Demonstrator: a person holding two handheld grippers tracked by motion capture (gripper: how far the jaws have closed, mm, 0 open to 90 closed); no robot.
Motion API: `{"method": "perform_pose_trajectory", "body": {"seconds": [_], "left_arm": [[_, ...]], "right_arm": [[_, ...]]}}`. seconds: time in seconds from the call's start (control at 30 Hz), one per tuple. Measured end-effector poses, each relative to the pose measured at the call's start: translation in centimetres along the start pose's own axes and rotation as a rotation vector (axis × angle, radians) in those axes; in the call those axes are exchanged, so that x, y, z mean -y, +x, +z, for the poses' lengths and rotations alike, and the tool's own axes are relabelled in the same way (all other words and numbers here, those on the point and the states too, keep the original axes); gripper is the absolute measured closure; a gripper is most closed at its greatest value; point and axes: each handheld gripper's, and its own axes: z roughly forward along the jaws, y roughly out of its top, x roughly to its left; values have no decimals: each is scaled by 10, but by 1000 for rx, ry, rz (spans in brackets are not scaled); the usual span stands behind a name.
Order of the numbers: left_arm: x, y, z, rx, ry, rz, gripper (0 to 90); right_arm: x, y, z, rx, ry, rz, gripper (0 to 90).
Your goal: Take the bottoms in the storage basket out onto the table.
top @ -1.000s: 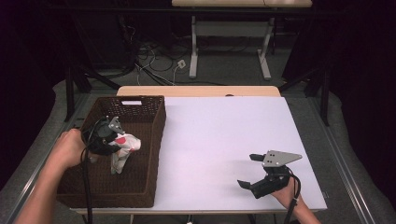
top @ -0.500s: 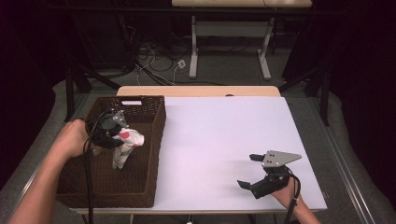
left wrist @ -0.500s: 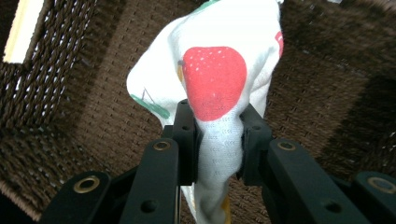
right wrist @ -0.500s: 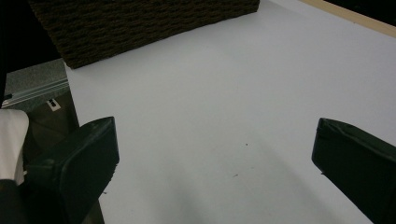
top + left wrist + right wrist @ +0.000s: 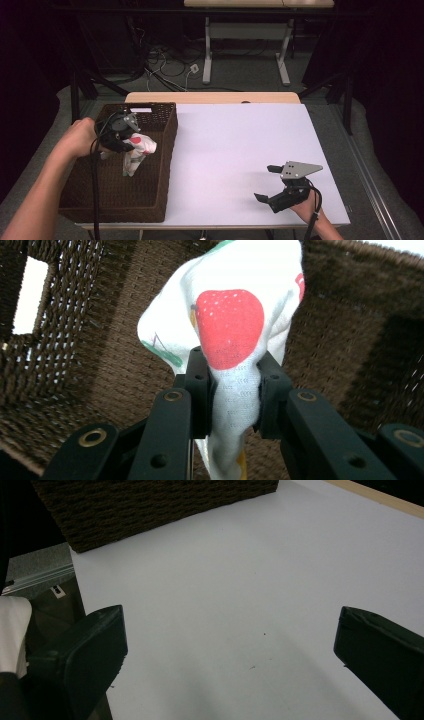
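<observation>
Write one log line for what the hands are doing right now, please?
left gripper: shut on cloth, over basket | right gripper: open, empty, above table

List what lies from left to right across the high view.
Left hand → left tool gripping a strawberry-print cloth above the basket → bare white table → right tool, jaws apart.
</observation>
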Motion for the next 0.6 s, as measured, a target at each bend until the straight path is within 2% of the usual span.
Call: {"method": "perform_pose_trajectory", "body": {"seconds": [0.4,0.6], "left_arm": [[-10,9,-3,-6,33,61,736],[-17,9,-6,-5,42,71,736]], "right_arm": [[1,-1,1,0,3,1,4],[1,-1,1,-1,3,1,4]]}}
